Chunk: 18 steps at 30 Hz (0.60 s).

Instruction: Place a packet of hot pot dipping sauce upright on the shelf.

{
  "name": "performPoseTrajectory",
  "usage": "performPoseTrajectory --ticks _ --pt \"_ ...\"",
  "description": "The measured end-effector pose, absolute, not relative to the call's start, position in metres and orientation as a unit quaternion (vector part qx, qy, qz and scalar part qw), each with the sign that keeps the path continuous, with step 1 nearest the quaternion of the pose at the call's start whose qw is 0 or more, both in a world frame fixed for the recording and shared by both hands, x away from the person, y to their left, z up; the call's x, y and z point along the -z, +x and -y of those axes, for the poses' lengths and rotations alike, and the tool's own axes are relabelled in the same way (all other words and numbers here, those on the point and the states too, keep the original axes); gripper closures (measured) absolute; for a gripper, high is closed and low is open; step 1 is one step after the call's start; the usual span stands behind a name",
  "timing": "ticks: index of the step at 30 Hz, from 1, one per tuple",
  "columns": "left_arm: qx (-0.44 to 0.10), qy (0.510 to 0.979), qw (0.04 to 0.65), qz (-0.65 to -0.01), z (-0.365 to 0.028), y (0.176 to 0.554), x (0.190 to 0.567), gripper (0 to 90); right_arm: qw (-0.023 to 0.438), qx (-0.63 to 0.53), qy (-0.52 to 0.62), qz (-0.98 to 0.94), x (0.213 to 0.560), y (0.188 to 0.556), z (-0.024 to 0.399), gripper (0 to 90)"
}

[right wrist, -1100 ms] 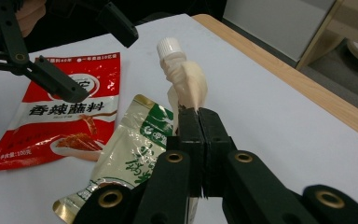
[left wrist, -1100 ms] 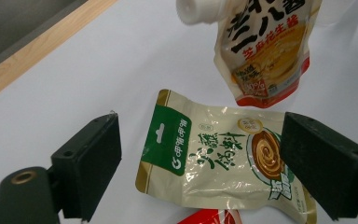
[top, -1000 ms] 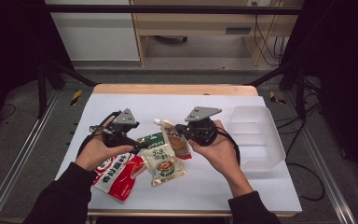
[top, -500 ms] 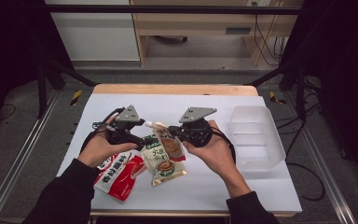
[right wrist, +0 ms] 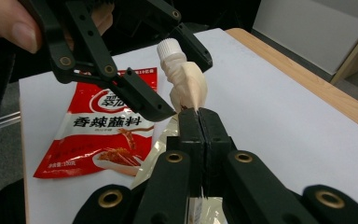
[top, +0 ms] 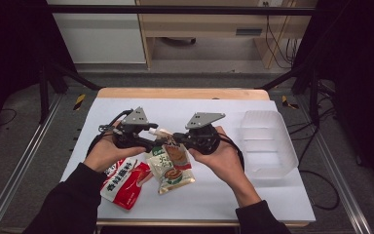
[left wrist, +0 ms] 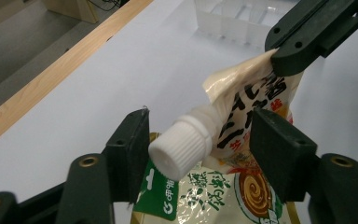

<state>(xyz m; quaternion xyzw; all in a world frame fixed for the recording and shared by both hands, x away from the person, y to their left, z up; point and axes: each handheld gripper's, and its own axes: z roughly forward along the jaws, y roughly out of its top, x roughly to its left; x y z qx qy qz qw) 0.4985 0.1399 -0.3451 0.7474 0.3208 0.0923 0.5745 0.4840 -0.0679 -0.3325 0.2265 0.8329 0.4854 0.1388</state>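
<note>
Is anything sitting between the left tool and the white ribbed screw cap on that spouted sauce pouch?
Nothing visible. The white ribbed screw cap sits in the open gap of the left tool, whose jaws have just been closing without touching it yet. The right tool pinches the cream spouted sauce pouch by its top.

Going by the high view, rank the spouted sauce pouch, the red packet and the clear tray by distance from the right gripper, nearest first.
1. Spouted sauce pouch: clamped in the right gripper.
2. Red packet: lower left, on the table.
3. Clear tray: far right.
</note>
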Motion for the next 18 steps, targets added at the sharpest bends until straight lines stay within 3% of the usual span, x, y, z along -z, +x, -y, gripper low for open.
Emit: performPoseTrajectory --ticks 1,10,18 --pt "-0.088 0.747 0.576 -0.321 -0.14 0.499 0.3444 45.9 0.137 -0.487 0.226 -0.832 0.3318 0.4835 0.0674 90.0" --pt "-0.08 0.75 0.568 -0.331 -0.1432 0.501 0.344 63.5 0.133 -0.487 0.234 -0.831 0.3338 0.4871 0.0686 90.0" --pt "-0.067 0.755 0.562 -0.332 -0.1401 0.4981 0.3386 71.3 0.14 -0.488 0.246 -0.826 0.3359 0.4898 0.0718 89.8"
